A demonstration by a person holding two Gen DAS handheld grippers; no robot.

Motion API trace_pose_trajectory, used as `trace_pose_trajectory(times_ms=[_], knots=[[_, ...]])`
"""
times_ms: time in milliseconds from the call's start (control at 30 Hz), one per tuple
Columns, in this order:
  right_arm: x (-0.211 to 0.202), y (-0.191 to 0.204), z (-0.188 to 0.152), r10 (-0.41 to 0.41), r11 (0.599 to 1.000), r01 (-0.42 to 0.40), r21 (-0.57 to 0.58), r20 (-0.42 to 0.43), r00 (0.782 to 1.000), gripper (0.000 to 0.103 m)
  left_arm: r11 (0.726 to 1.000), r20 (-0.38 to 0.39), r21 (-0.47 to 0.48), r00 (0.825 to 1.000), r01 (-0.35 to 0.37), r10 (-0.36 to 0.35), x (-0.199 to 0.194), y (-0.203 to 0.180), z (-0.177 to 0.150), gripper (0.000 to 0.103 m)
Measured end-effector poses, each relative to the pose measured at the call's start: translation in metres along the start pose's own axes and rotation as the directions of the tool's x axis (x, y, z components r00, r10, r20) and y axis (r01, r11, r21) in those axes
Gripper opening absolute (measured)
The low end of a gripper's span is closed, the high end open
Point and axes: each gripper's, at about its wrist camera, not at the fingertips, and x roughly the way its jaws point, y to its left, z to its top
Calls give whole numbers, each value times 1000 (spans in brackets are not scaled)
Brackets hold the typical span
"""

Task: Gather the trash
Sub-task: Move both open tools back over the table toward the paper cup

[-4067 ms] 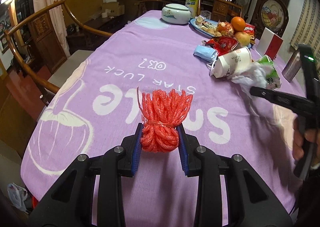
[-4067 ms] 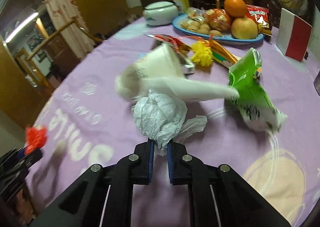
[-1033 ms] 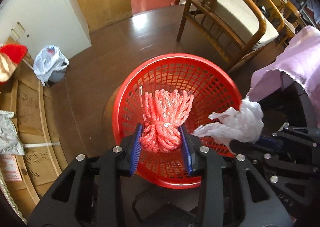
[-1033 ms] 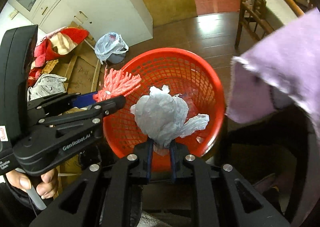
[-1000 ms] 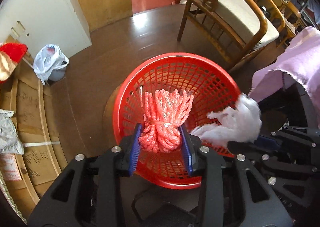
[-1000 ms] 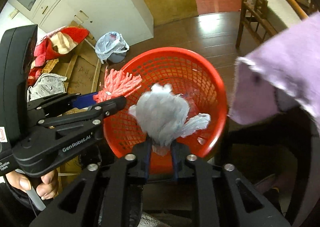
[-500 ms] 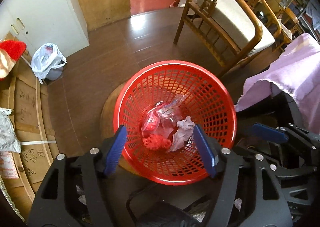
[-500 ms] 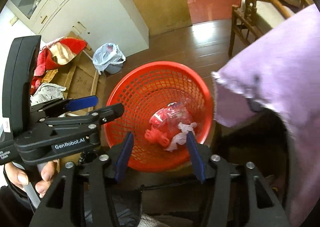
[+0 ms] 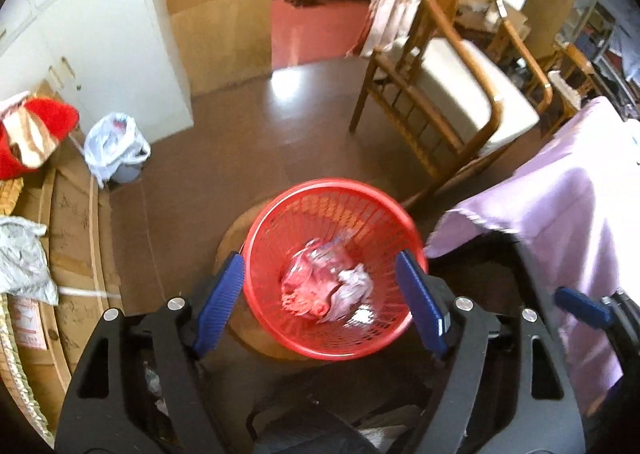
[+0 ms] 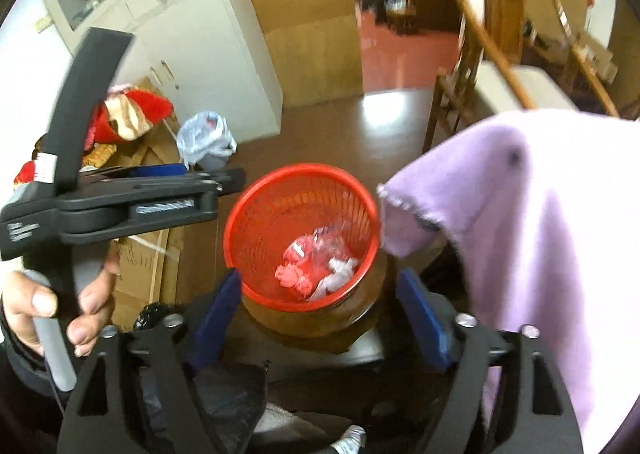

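A red mesh basket (image 9: 382, 222) (image 10: 256, 214) stands on the floor below both grippers. Inside it lie a red net bundle (image 9: 304, 294) (image 10: 294, 276), a crumpled white tissue (image 9: 354, 284) (image 10: 338, 272) and a clear wrapper. My left gripper (image 9: 320, 258) hangs above the basket, its jaws opening with nothing between its blue pads. My right gripper (image 10: 320, 274) is also above the basket, its jaws opening and empty. In the right wrist view the left gripper (image 10: 160, 190) shows at the left, held by a hand (image 10: 60, 306).
The purple tablecloth's corner (image 9: 560, 214) (image 10: 520, 214) hangs right beside the basket. A wooden chair (image 9: 460, 86) stands behind it. A white cabinet (image 9: 100, 34), a small bin lined with a plastic bag (image 9: 116, 150) and flattened cardboard (image 9: 68, 234) fill the left side.
Both grippers opened, and the red net bundle and the white tissue fell into the basket. Both grippers have since risen away from it.
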Motion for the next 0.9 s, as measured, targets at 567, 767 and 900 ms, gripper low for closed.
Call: trace_pose_trajectory(times_ms=[567,767,900], knots=[[-184,-138,-105,-433,835,314,452,185,882,97,927,90,340,976,156,-197,-71,-153,-29,82],[-210,-182,-149,-503,748,339,570,155,850,97,874,95,453,966,172,-239,-85,-215,-44,85],[-227,-204,-171,-525,711,334,619,151,838,97,830,99,534,963,162,-252,-89,-254,-55,85]])
